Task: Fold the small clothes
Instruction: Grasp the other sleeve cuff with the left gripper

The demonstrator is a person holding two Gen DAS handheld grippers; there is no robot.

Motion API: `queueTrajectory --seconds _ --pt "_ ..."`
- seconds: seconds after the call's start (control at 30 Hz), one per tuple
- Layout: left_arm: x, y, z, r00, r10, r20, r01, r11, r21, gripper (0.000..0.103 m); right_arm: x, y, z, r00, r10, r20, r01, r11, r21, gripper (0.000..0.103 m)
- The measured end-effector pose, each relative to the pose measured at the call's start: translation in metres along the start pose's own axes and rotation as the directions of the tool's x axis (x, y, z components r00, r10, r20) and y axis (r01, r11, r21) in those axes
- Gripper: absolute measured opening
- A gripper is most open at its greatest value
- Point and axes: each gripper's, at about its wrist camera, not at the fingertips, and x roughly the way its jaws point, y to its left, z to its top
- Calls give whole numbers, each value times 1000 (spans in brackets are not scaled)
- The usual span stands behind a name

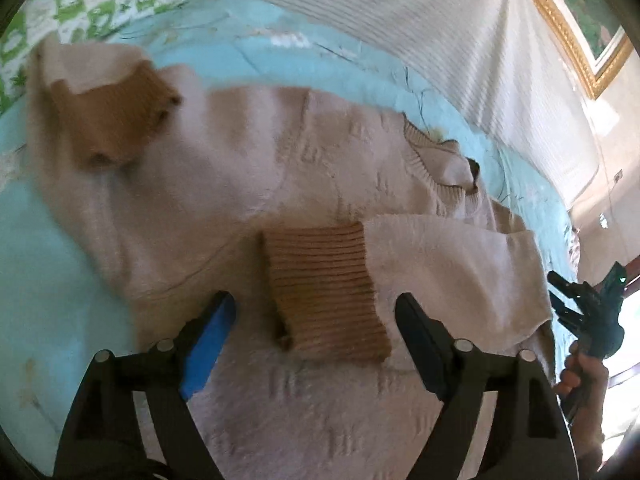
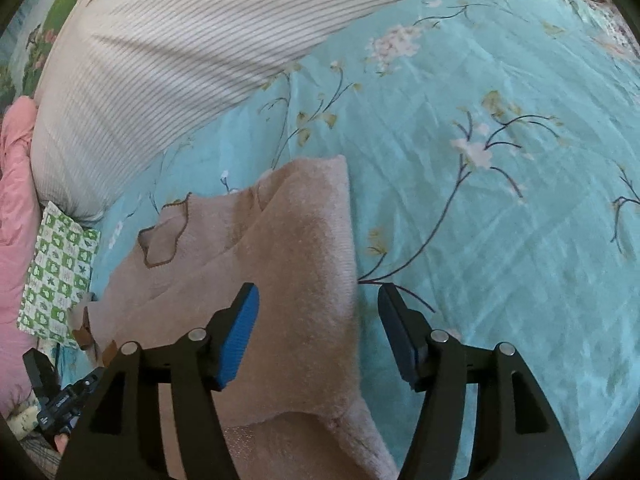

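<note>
A small beige knit sweater (image 1: 248,168) lies flat on the turquoise bed cover (image 1: 48,280). Its near sleeve is folded across the body, and the sleeve's brown ribbed cuff (image 1: 324,292) lies between the fingers of my left gripper (image 1: 316,304), which is open and empty just above it. The far sleeve's brown cuff (image 1: 112,116) rests at the upper left. The neckline (image 1: 440,160) is at the right. My right gripper (image 2: 318,296) is open and empty over the sweater's folded sleeve edge (image 2: 316,248); it also shows in the left wrist view (image 1: 584,304).
A large white striped pillow (image 2: 160,60) lies along the far side of the bed. A green-and-white checked cloth (image 2: 60,272) and a pink cloth (image 2: 16,208) sit at the left. The floral turquoise cover (image 2: 500,200) stretches to the right. A gold picture frame (image 1: 568,32) hangs on the wall.
</note>
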Motion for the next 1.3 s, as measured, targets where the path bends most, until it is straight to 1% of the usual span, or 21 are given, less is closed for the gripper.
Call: queueTrajectory --seconds 0.07,0.1,0.13,0.17,0.23,0.27,0.33,0.43,0.57,0.6,0.63,0.77,0.83,0.9,0.97,1.03,1.1,1.13,1.2,1.27,1.3 --pt "8 -9 3 1000 14 5 -15 999 40 32 0 -1 2 1000 0 2 0 1000 9 63" --pt "11 -12 4 1000 11 -5 -11 999 51 6 0 -2 2 1000 0 4 0 1000 12 63" --pt "10 -13 5 1000 5 -12 -5 999 44 5 -2 -2 3 1000 2 5 -3 1000 16 63" --pt "-2 -14 6 1000 -5 19 4 999 43 5 -3 -1 5 1000 4 6 -5 1000 18 63" --pt "-27 -13 3 994 -57 95 52 997 48 4 -9 1 7 1000 8 28 -8 1000 9 64" --pt "-34 -10 0 992 -47 116 41 998 54 4 -11 2 7 999 4 35 -4 1000 3 65" --pt "-26 2 -5 995 26 101 -32 998 55 4 -6 3 8 1000 -5 27 5 1000 -9 70" --pt "-15 25 -9 998 -26 55 28 999 -34 4 10 7 9 1000 6 -15 -6 1000 -7 70" --pt "-17 11 -10 997 -23 74 23 1000 11 5 26 23 3 999 9 -46 -12 997 -80 69" --pt "-16 5 -9 997 -22 73 20 999 24 5 28 27 2 999 -1 -47 -4 994 -106 46" --pt "-15 1 -8 997 -20 76 17 999 35 5 30 28 3 998 -20 -54 13 992 -123 9" --pt "-19 -18 -2 994 -62 94 55 995 84 5 13 7 21 998 -54 29 56 995 -79 8" --pt "-12 -23 -2 995 -34 91 24 994 108 5 16 0 23 998 -54 9 54 996 -67 8" --pt "6 -19 -4 998 23 59 -29 994 102 5 24 2 20 995 -95 -2 95 990 -105 8" --pt "8 -8 -8 999 -2 37 -1 997 78 7 28 0 17 995 -97 -19 95 991 -93 10" --pt "-5 -1 -10 999 -16 41 14 998 66 18 18 -2 16 996 -85 -7 85 995 -48 22" --pt "-24 6 -12 998 -1 68 -4 998 67 18 2 1 13 996 -88 18 89 995 -36 35" --pt "-31 10 -12 997 5 75 -10 998 65 27 -8 4 10 997 -72 38 74 996 -40 41" --pt "-46 23 -9 996 12 88 -15 999 34 42 -26 16 2 997 -32 67 36 998 -60 46" --pt "-62 40 -4 994 2 110 0 1000 -14 46 -38 29 -9 997 5 72 1 996 -86 49" --pt "-67 47 0 993 -4 115 9 999 -40 55 -40 35 -15 998 20 66 -14 995 -96 51"
